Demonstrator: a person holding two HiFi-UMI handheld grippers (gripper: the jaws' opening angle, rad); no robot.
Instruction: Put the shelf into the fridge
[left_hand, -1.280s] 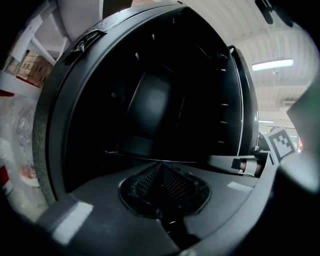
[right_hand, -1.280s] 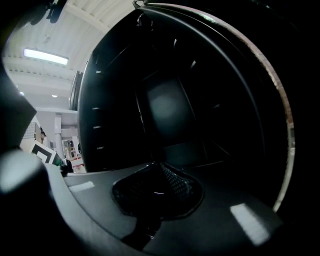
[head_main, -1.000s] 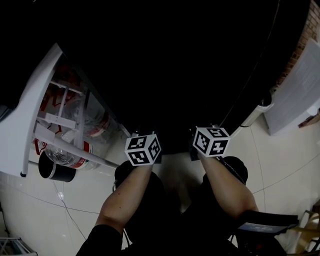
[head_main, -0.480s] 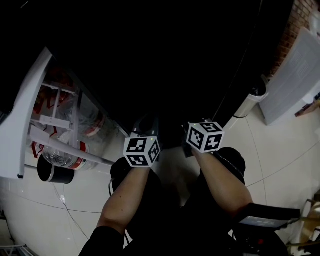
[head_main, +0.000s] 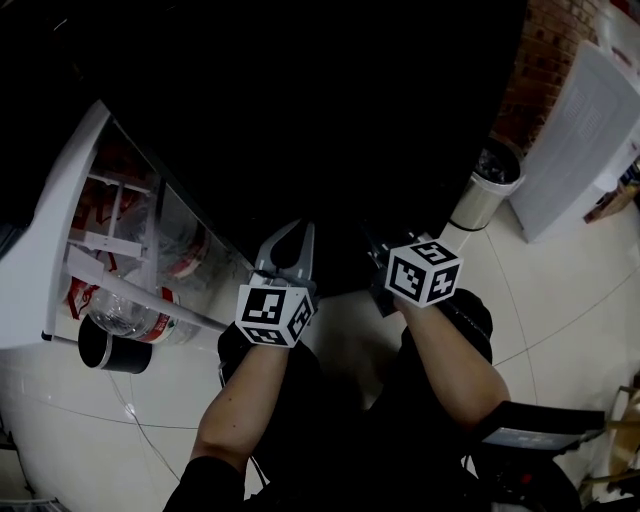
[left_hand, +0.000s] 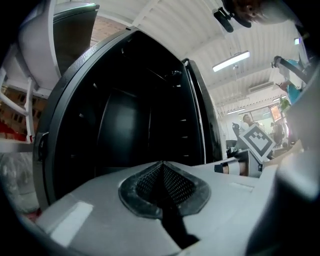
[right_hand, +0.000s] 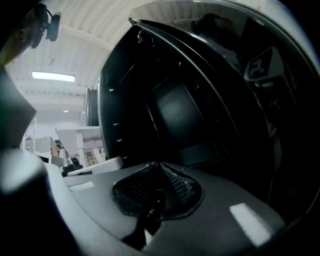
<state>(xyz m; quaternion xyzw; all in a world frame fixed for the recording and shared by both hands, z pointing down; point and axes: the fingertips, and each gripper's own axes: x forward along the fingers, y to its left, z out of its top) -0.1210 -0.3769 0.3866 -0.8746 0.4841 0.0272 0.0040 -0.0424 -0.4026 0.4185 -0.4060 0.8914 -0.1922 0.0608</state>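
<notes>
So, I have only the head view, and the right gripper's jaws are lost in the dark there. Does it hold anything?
Observer: No. Its own view shows the right gripper shut, with nothing between the jaws.
Operator: And the left one?
Observer: The left gripper view shows the left gripper shut and empty too, pads pressed together.
Operator: What is inside?
Observer: The left gripper view shows a column of small pale supports on the right inner wall of the fridge. The rest is too dark to read.
</notes>
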